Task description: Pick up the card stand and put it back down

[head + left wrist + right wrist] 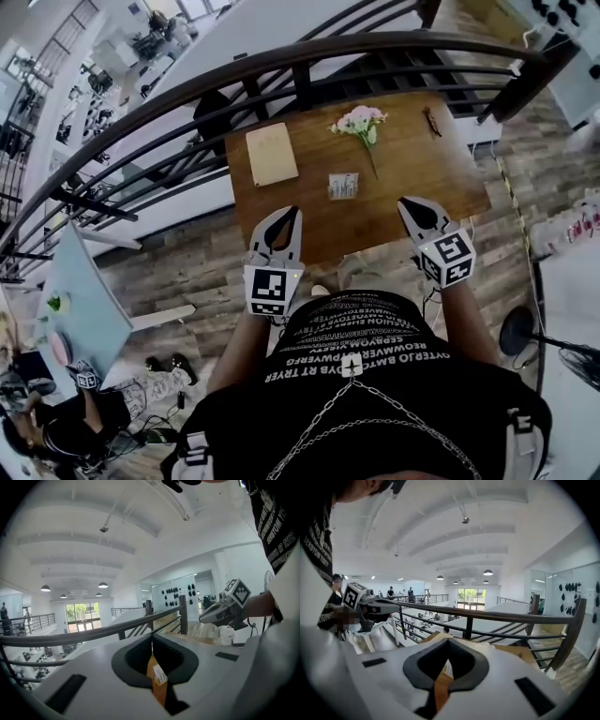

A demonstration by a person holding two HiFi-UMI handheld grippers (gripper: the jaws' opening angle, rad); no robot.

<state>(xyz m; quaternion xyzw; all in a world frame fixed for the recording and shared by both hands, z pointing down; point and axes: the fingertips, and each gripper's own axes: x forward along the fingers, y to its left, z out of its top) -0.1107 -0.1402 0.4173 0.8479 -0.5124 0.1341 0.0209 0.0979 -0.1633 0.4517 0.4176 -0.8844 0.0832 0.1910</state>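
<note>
The card stand is standing near the middle of the table, a little toward the front edge, and the print on its card is showing too small to read. The left gripper is hovering over the front edge with its fingers pressed together at the tips and nothing between them. The right gripper is hovering over the same edge further right, its fingers likewise closed on nothing. The stand is sitting between the two and apart from both. In each gripper view the closed jaws are covering most of the table, and only a strip of brown wood with a white patch is showing through the opening; I cannot tell whether that patch is the stand. A bunch of flowers is lying toward the back edge, a beige pad is lying near the back left corner, and a small dark thing near the back right corner is too small to identify. A dark railing is crossing behind the table. The black shirt is carrying white lettering, upside down and too warped to read reliably.
</note>
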